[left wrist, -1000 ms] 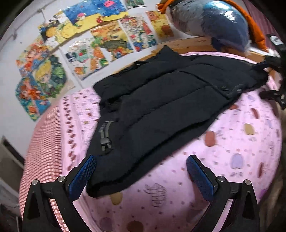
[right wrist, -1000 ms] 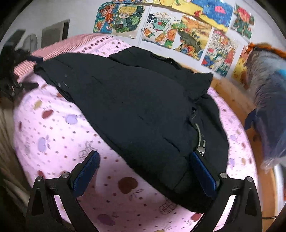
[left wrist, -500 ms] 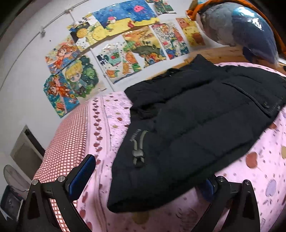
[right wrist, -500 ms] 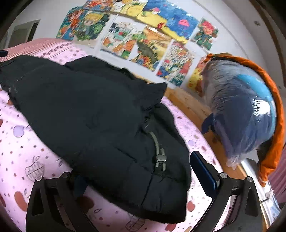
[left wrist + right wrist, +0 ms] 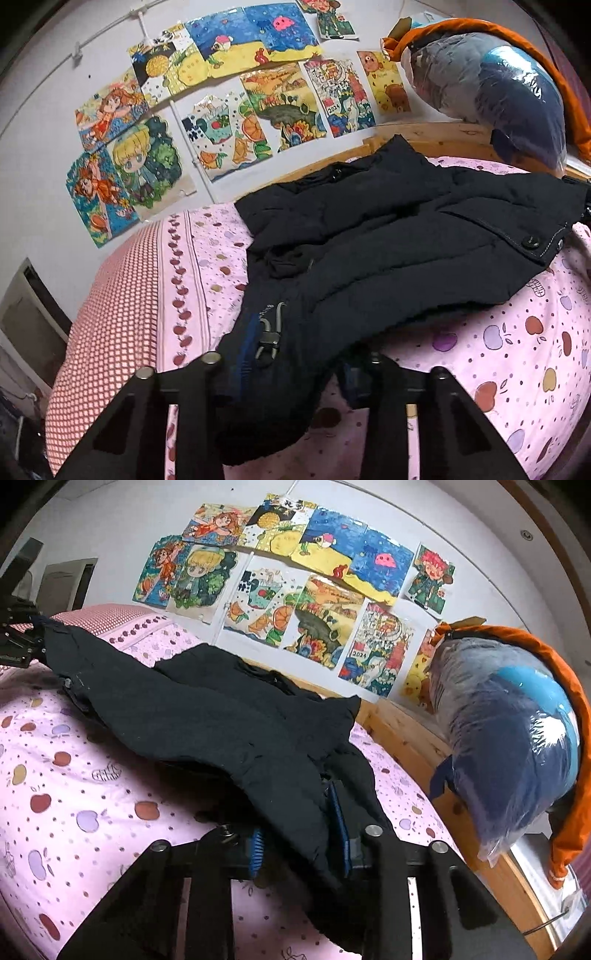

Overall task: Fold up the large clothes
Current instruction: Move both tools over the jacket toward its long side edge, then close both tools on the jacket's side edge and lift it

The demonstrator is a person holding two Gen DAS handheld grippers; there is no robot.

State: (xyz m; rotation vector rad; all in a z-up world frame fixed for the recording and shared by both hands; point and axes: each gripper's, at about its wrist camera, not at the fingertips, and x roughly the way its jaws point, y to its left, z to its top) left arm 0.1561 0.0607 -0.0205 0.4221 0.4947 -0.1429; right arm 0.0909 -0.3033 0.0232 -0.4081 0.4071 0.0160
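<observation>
In the left wrist view, one black quilted puffer jacket (image 5: 388, 258) is spread across a pink bedsheet printed with apples and dots (image 5: 517, 350), beside a red-and-white checked strip of bedding (image 5: 110, 314). A bunched corner of the padded fabric, near a grey metal cord clip (image 5: 267, 341), is pinched by the left gripper (image 5: 295, 365), whose blue ribbed pads are drawn in narrowly on the cloth. Roughly nine children's paper drawings (image 5: 258, 92) are taped on the white wall.

In the right wrist view, the opposite corner of the jacket (image 5: 207, 716) is clamped between the two blue pads of the right gripper (image 5: 301, 840), set narrow on the fabric. A glossy clear plastic bag of blue and grey bedding (image 5: 509, 738) is seen on the wooden bed frame (image 5: 406, 734), backed by orange fabric (image 5: 565, 686).
</observation>
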